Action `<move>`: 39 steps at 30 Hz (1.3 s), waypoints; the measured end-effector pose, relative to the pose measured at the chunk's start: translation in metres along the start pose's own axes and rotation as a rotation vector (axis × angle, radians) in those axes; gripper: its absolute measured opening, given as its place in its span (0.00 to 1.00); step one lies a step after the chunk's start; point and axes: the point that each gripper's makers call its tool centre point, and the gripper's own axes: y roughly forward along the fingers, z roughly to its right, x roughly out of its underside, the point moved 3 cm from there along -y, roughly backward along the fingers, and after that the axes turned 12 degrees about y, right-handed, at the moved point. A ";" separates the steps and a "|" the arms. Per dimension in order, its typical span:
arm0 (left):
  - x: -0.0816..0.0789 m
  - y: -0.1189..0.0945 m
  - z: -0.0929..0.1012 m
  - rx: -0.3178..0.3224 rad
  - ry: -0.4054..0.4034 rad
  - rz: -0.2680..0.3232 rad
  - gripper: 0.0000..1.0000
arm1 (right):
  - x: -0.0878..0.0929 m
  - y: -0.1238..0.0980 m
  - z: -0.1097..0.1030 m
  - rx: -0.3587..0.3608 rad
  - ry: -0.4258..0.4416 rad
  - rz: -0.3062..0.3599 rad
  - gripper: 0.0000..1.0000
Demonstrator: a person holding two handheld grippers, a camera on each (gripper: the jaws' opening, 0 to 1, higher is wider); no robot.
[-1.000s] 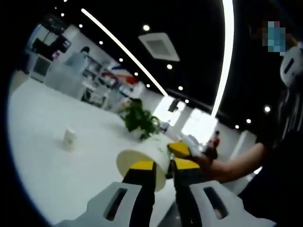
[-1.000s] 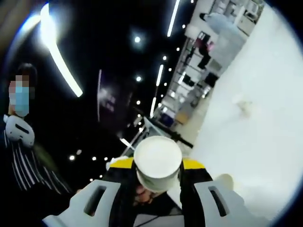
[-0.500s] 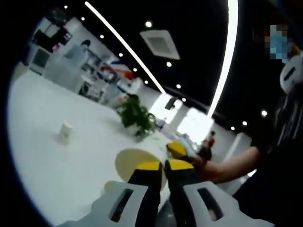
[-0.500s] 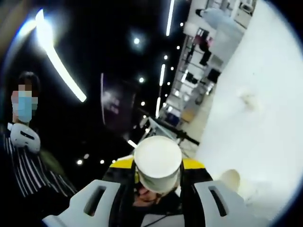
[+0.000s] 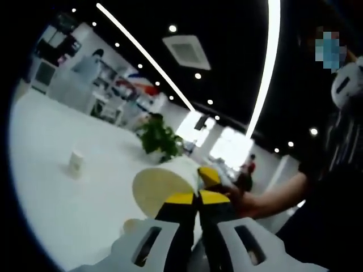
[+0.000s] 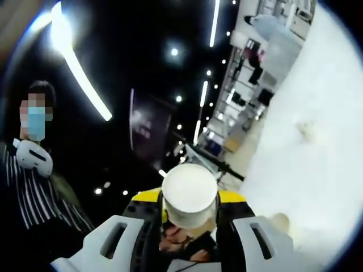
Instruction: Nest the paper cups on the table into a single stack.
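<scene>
In the left gripper view, the left gripper [image 5: 197,198] has its yellow-tipped fingers [image 5: 181,198] nearly together, pinching the rim of a paper cup [image 5: 161,186]. This cup lies on its side, its open mouth turned toward the camera and its pale inside showing. Just behind it, touching or nearly so, is the yellow tip of the right gripper [image 5: 209,175], held by a hand [image 5: 241,201] reaching in from the right. A second cup [image 5: 75,162] stands upright well apart on the white surface [image 5: 62,209], and a potted plant [image 5: 160,140] stands farther back.

In the right gripper view, the right gripper [image 6: 190,198] holds another cup [image 6: 189,196] between its fingers [image 6: 231,196], the cup's flat white base facing the camera. The white surface [image 6: 317,175] rises along the right side, with a small blurred cup [image 6: 307,131] on it. A person in a striped top [image 6: 34,198] is at the left.
</scene>
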 end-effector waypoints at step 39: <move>-0.009 -0.024 -0.024 -0.061 0.094 -0.126 0.00 | -0.076 -0.042 0.045 0.473 -0.545 0.060 0.63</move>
